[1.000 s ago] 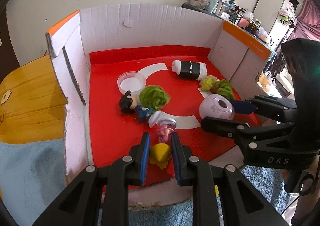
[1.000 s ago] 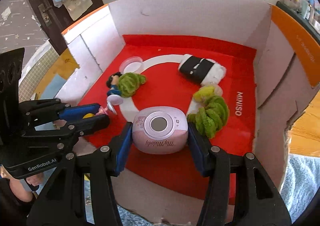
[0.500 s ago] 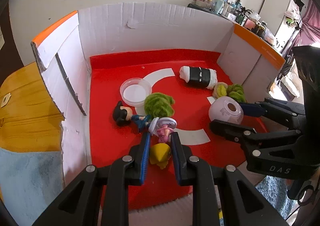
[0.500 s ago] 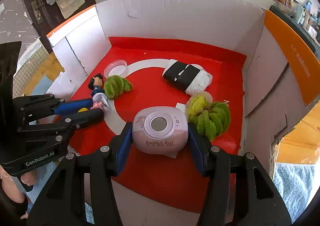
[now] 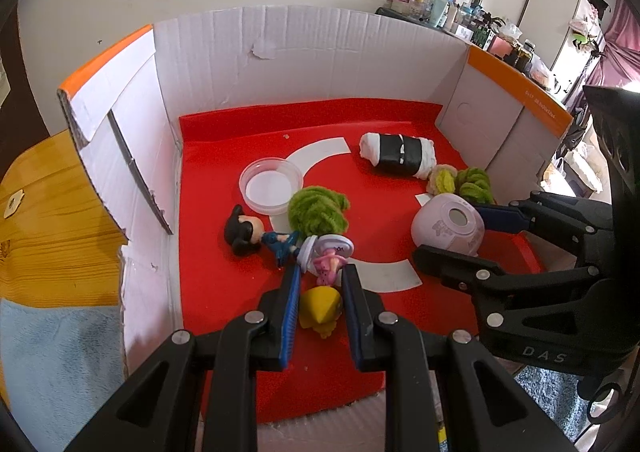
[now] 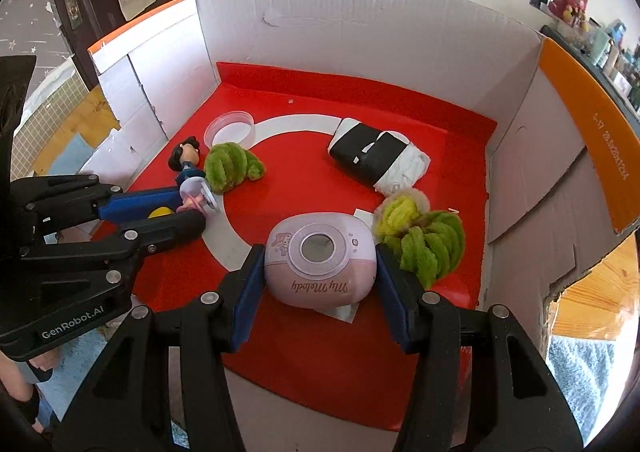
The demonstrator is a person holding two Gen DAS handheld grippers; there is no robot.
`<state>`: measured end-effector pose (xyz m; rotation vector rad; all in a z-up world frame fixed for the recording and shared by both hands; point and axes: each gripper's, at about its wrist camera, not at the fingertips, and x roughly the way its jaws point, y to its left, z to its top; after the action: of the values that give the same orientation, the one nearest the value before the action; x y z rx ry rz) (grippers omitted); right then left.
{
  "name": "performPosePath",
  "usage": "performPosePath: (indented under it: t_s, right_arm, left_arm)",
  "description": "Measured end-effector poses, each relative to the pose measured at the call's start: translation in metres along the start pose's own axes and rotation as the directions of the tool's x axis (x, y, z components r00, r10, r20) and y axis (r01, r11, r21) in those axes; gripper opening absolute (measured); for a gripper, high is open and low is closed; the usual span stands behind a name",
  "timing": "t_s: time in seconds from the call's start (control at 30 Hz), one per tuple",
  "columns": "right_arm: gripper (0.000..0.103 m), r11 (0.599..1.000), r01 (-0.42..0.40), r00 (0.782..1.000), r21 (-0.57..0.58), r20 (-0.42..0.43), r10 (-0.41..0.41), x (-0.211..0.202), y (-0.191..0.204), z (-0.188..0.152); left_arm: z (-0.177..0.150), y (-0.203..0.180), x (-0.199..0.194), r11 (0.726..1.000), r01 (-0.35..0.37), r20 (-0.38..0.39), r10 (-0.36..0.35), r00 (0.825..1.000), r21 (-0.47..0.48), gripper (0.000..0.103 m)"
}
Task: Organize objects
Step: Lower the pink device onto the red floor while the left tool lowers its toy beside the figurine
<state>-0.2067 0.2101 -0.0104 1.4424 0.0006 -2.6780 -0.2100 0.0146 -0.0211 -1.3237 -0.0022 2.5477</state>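
A white cardboard box with a red floor holds the toys. My left gripper is shut on a yellow and pink figurine, low over the box's near left part; it also shows in the right wrist view. My right gripper is shut on a pink My Melody gadget, low over the near right floor; the gadget shows in the left wrist view too. A black-haired doll and a green fuzzy ball lie just ahead of the left gripper.
A clear round lid lies at back left. A black and white roll lies at the back. A yellow-green fuzzy bundle lies right of the gadget. Box walls stand on three sides.
Both grippers have moved forward into the box with their toys held. The toys on the floor have not moved.
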Motion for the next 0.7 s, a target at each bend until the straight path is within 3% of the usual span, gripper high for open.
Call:
performPosePath:
  t_s: [0.7]
  right_arm:
    - [0.054, 1.000, -0.024, 1.000, 0.019, 0.015, 0.023, 0.0035, -0.0005, 0.0029]
  left_arm:
    - [0.0004, -0.0001, -0.0012, 1.000, 0.000, 0.002, 0.000, 1.000, -0.004, 0.022]
